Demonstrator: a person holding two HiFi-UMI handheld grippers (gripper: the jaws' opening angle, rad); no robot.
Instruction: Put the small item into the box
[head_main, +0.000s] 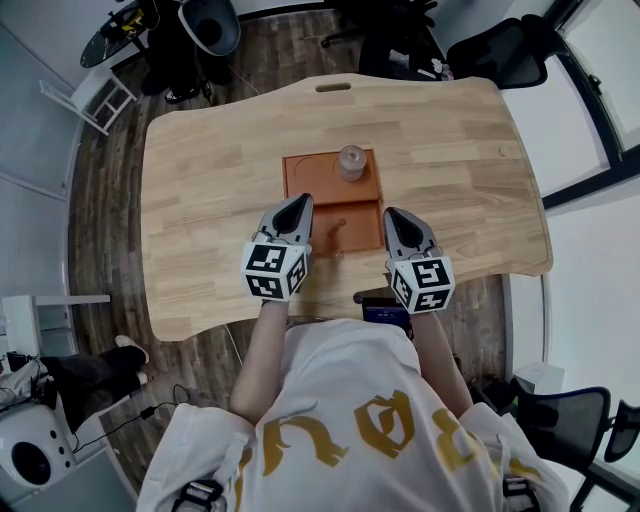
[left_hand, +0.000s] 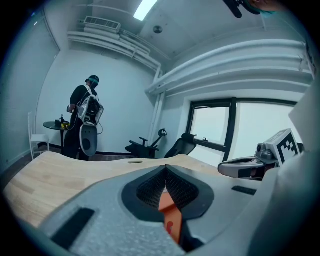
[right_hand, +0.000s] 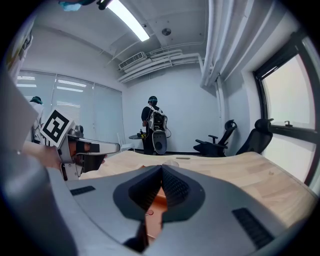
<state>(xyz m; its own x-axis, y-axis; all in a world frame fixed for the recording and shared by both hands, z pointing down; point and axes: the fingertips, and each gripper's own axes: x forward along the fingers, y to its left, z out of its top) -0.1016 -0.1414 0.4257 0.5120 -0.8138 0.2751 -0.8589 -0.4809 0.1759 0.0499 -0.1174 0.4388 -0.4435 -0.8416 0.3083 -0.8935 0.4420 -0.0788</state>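
- The table (head_main: 200, 190) is pale honey wood with a plank grain.
- The box (head_main: 310, 178) at the table's middle is rusty orange-brown.
- The round item (head_main: 351, 160), on the side of the box nearer the table's far edge, is pale grey and looks translucent.
- The left gripper (head_main: 303, 202) and right gripper (head_main: 392, 214), over the table's near part, have grey shells and black mesh-textured pads (left_hand: 150, 190).
- Their marker cubes (head_main: 274, 270) are white with black square patterns.
- The shirt (head_main: 340, 420), off the table's near edge, is white with mustard-yellow lettering.
- The floor (head_main: 110, 200) around the table is dark brown planks.

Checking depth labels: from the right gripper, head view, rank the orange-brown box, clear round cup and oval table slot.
1. Orange-brown box, just left of the right gripper.
2. Clear round cup, at the box's far end.
3. Oval table slot, far edge.
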